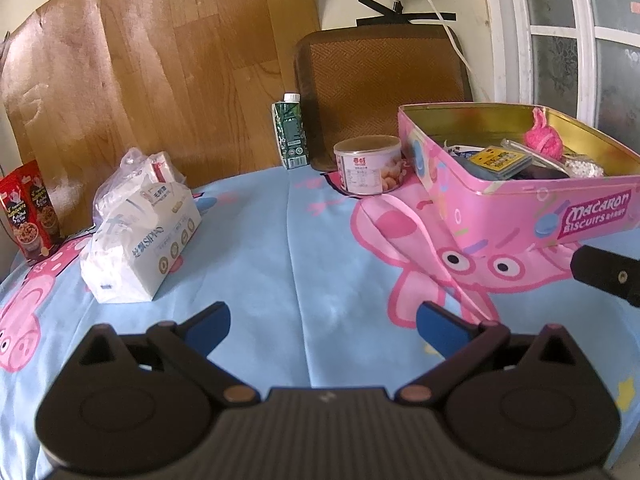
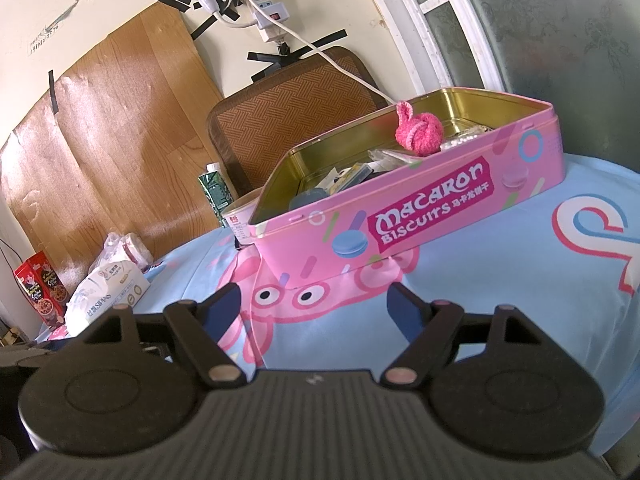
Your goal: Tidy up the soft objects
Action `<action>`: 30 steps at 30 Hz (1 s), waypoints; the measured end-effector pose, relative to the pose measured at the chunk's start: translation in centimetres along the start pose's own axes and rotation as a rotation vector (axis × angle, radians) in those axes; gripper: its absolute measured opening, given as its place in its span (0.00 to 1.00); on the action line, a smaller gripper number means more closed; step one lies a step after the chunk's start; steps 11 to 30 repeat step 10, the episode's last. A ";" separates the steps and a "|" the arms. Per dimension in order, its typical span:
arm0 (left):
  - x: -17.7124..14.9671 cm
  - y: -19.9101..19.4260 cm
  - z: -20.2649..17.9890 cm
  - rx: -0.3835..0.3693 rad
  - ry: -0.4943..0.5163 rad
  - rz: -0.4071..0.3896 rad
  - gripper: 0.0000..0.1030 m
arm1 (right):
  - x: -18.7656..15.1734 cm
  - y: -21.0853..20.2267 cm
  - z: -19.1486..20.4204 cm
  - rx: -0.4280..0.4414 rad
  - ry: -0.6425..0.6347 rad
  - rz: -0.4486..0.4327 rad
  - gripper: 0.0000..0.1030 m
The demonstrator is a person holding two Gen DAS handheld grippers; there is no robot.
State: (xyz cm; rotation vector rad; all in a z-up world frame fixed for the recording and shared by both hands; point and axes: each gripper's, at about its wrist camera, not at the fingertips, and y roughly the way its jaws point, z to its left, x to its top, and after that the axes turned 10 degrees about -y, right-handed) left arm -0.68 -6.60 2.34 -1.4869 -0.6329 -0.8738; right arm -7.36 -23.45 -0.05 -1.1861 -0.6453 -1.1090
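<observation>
Pink knitted soft toy (image 2: 419, 130) with one small loop sticking up, resting among cards and oddments inside open pink biscuit tin (image 2: 440, 208), near its far corner; tin lidless, gold-lined, on blue cartoon cloth

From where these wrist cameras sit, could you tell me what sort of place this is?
Probably a room in a home, not a lab: a cartoon-pig cloth covers the surface, a pink biscuit tin holds odds and ends, and a tissue pack and a drink carton stand by a taped-up power strip.
</observation>
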 end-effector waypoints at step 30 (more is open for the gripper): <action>-0.1 -0.4 -0.1 -0.047 -0.002 -0.008 1.00 | -0.1 -0.3 -0.1 -0.009 -0.009 -0.010 0.80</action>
